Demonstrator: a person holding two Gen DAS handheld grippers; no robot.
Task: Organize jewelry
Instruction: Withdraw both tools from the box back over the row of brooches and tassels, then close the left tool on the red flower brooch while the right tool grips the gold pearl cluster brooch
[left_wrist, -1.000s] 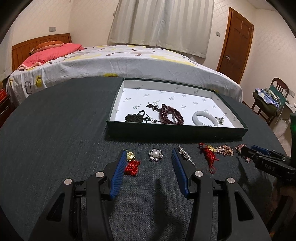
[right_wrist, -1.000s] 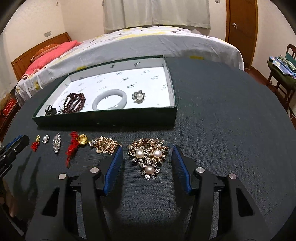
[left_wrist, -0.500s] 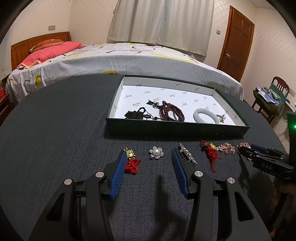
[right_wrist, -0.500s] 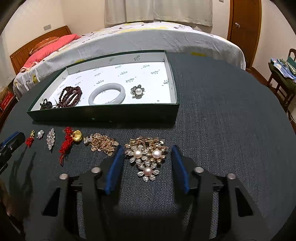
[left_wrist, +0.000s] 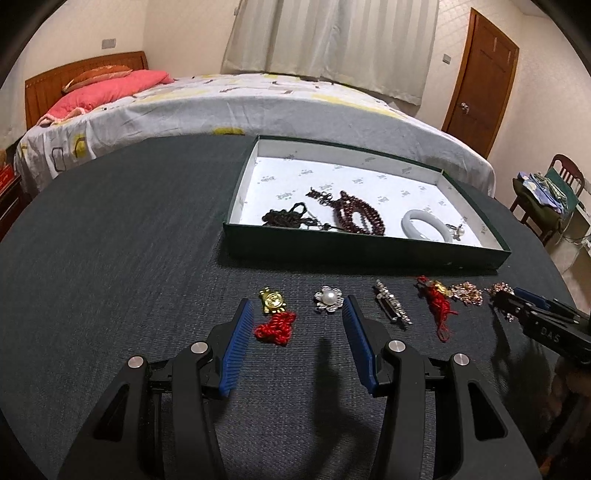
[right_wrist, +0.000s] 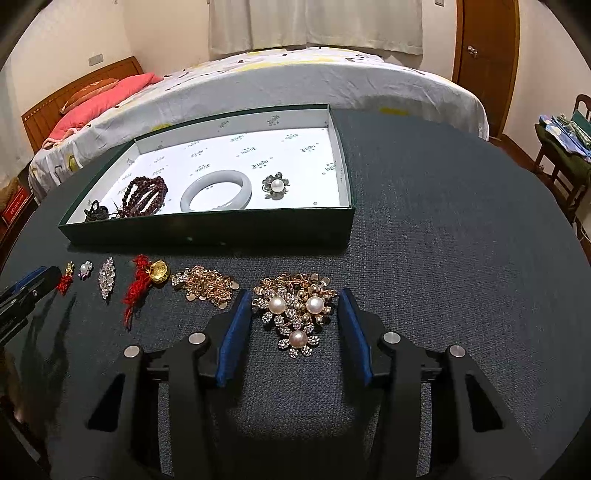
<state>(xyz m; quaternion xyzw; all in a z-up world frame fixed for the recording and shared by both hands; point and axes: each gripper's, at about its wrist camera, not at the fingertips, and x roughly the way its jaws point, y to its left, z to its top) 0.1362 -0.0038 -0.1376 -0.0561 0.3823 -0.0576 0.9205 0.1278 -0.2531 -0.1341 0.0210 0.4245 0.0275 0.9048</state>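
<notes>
Big dark round table (left_wrist: 110, 258) under everything. Far behind it, a bed (left_wrist: 258, 107) with a pink pillow (left_wrist: 110, 90).

Ahead of both tongs, a flat green box (right_wrist: 207, 232) with a white floor. Inside, seen from the right tongs: dark red bead bracelet (right_wrist: 146, 194) on the left side, pale ring bangle (right_wrist: 217, 191) in the middle, small pearl flower pin (right_wrist: 275, 185) just right of the bangle. Also a dark knotted cord (left_wrist: 286, 218) left of the beads, seen from the left tongs.

Left tongs (left_wrist: 297, 314) low over the table, blue fingers (left_wrist: 236, 347) wide apart, holding nothing. Between the finger tips, a gold charm with red string (left_wrist: 275, 314) close to the left finger and a small pearl flower (left_wrist: 328, 300) close to the right finger. Just past the right finger, a long sparkly clip (left_wrist: 391, 308).

Right tongs (right_wrist: 295, 314) also wide apart, holding nothing. Big pearl brooch (right_wrist: 295, 314) lying on the table right between the two fingers (right_wrist: 232, 336), not touched by either, as far as can be told. Just left of the left finger, a heap of gold chain (right_wrist: 207, 286). Farther left, a gold nugget with red tassel (right_wrist: 146, 284).

All five small pieces in a row on the table, near the front wall of the box, outside it.
</notes>
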